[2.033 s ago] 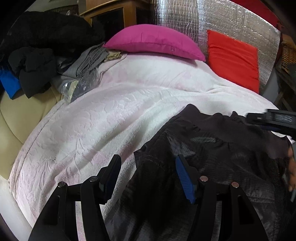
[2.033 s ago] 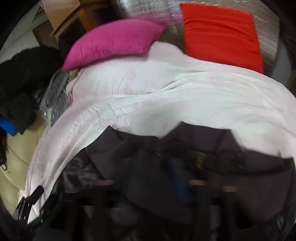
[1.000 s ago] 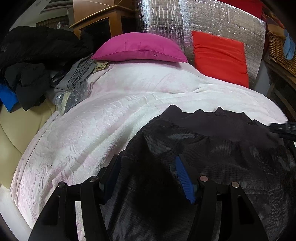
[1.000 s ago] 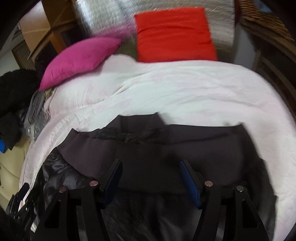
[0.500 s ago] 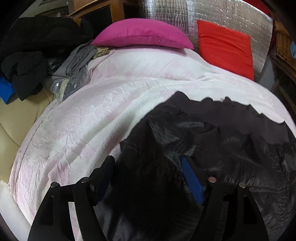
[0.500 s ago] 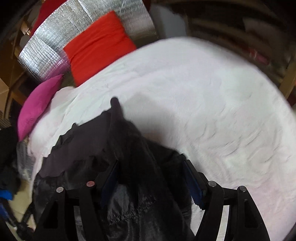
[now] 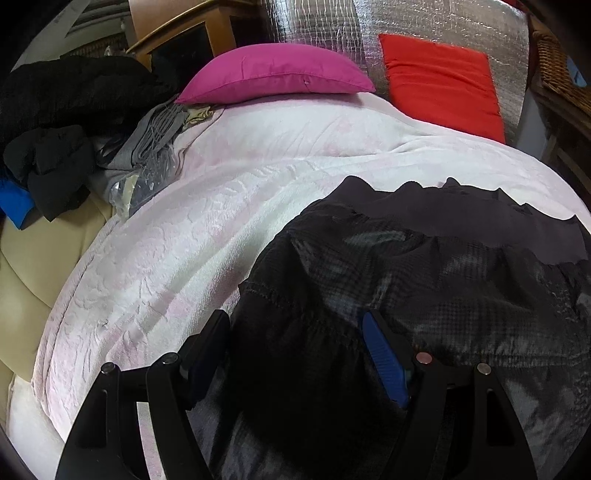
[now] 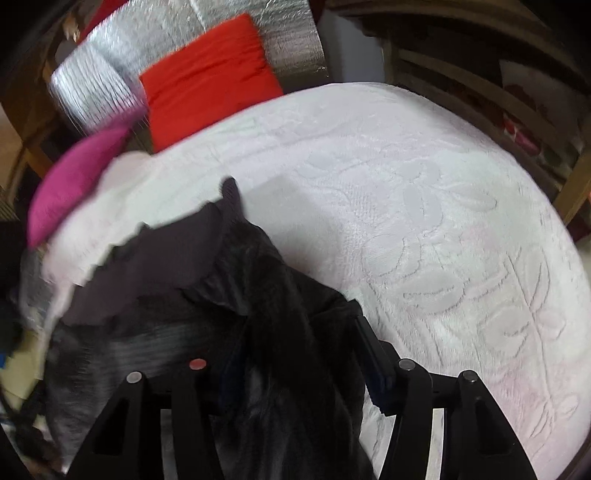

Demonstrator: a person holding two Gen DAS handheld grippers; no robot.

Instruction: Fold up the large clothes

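Observation:
A large black jacket [image 7: 424, 280] with a dark ribbed hem lies on a pale pink bedspread [image 7: 192, 236]. In the left wrist view my left gripper [image 7: 295, 350] is open, its jaws wide apart over the jacket's left edge; dark fabric lies between them. In the right wrist view the jacket [image 8: 207, 280] fills the lower left. My right gripper [image 8: 295, 354] is open with a bunched fold of the jacket between its fingers; the left finger is mostly hidden by cloth.
A magenta pillow [image 7: 273, 74] and a red cushion [image 7: 439, 85] lie at the head of the bed against a silver foil panel [image 7: 325, 26]. A heap of dark and grey clothes [image 7: 66, 140] sits at the left. Wooden furniture [image 8: 480, 92] stands to the right.
The right gripper swung right, from above the jacket's hem to its right side, now over a bunched fold. The left gripper stayed at the left edge, shifting only slightly.

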